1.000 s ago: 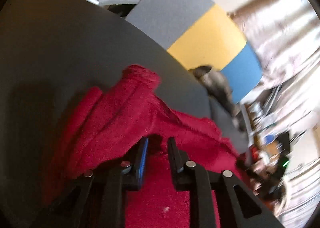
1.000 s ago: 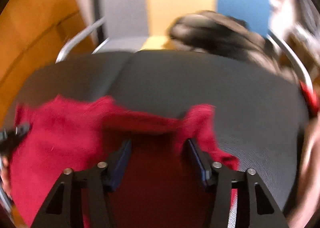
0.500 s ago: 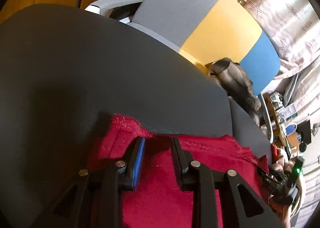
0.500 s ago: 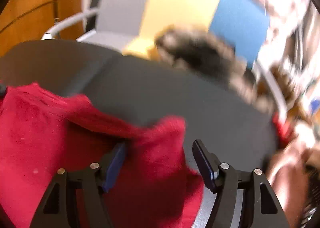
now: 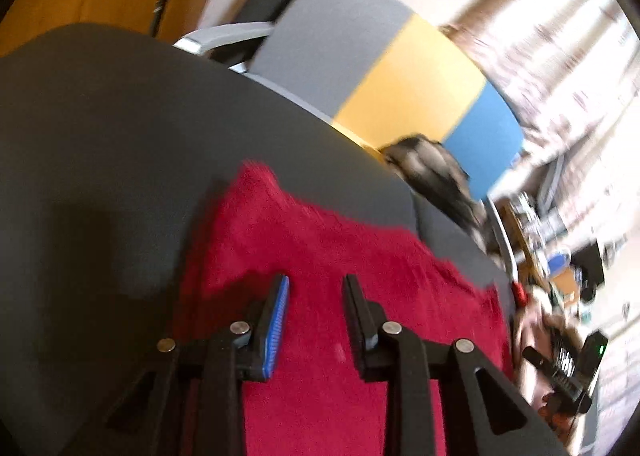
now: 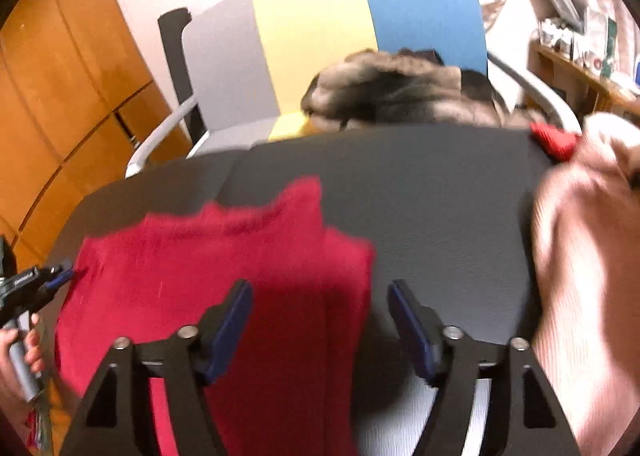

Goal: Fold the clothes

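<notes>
left wrist: the left gripper hangs with a narrow gap, nothing between its fingers, above the red knit sweater lying on the dark table.

right wrist: the right gripper is spread wide over the sweater's right edge; a careless pinch could drag the fold crooked.

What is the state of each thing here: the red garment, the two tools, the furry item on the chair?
red garment: lies partly folded on the dark table, not gripped.
left tool: open, over the garment.
right tool: wide open, over the garment's right edge.
furry item: heaped on the chair.
</notes>
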The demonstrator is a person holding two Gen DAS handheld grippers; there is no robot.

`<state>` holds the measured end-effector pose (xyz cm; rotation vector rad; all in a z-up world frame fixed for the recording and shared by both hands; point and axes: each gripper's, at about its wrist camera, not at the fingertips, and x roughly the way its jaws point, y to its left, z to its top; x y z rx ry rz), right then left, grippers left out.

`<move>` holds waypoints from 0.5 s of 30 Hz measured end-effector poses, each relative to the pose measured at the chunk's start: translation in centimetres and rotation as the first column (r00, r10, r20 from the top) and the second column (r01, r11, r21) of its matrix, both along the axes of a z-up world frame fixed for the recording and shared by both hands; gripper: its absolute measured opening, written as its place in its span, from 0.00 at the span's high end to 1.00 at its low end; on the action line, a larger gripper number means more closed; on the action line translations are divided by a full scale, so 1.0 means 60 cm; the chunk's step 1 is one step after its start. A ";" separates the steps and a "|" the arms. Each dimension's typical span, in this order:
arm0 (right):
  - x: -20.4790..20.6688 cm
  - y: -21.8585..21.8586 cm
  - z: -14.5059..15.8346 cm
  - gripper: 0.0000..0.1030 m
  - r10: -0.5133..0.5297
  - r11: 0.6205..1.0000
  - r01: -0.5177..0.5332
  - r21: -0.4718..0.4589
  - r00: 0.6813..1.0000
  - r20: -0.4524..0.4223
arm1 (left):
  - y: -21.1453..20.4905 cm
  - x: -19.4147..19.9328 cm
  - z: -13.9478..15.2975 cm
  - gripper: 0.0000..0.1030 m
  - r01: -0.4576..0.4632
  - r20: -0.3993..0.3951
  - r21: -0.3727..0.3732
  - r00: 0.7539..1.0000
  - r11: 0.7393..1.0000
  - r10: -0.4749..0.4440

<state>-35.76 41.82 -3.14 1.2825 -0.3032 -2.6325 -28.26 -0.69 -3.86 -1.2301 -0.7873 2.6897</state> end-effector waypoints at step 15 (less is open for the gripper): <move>-0.007 0.028 -0.067 0.22 -0.081 0.982 0.104 -0.156 0.986 0.147 | 0.080 0.080 -0.018 0.74 0.085 -0.006 0.004 0.996 0.996 -0.085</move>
